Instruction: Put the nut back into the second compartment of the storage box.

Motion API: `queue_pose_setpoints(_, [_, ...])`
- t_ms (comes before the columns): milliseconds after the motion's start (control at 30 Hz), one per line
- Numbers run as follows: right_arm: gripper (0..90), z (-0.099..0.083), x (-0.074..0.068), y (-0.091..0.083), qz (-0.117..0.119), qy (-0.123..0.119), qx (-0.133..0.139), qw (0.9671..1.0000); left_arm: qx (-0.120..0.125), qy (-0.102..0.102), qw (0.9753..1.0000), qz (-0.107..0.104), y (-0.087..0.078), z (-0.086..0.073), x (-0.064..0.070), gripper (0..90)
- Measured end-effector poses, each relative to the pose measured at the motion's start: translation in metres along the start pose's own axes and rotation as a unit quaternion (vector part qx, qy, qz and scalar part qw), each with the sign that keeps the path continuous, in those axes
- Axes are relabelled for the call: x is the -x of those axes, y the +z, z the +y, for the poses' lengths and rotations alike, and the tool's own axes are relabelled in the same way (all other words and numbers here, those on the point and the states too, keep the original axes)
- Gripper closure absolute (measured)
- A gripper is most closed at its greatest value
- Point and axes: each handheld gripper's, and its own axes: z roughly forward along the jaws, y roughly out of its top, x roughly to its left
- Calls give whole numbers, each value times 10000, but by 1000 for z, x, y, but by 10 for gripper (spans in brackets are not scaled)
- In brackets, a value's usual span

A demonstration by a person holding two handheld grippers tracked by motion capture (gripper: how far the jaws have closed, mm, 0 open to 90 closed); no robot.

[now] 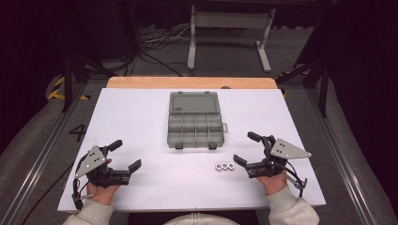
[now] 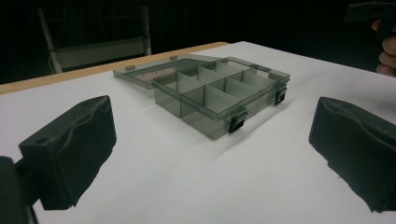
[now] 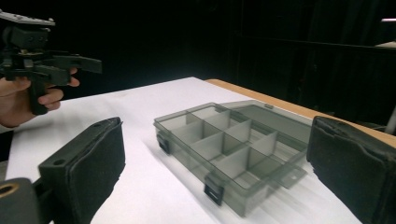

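nuts: three small metal hex nuts [image 1: 224,166] in a touching row on the white table [image 1: 141,122], at about 9 o'clock from the right gripper [image 1: 247,152], just beside its lower jaw.
handling: likely hard, light, smooth and apt to roll or slip; best pinched one at a time across the flats.
organizer box: open, grey, clear plastic [image 1: 195,127], compartments look empty, at 12 o'clock from the nuts.
right gripper: jaws spread wide, holding nothing.
left gripper [image 1: 126,154]: jaws spread wide, holding nothing, well apart from the nuts.
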Motion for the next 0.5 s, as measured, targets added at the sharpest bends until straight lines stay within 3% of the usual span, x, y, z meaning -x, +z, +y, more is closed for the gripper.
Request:
queue_pose_setpoints(200, [34,6,-4,9,159,55,49,9998,5,-13,10000,-18,-1,0,0,15])
queue_pose_setpoints(267, [40,7,-4,13,172,10,-264,9995,20,-6,10000,-14,-1,0,0,15])
queue_pose_setpoints(367, [43,9,-2,17,219,70,-979,9949,1,-3,10000,-29,-1,0,0,15])
queue_pose_setpoints(500, [49,14,-2,22,194,-13,-1458,9891,2,-5,10000,-29,0,0,0,15])
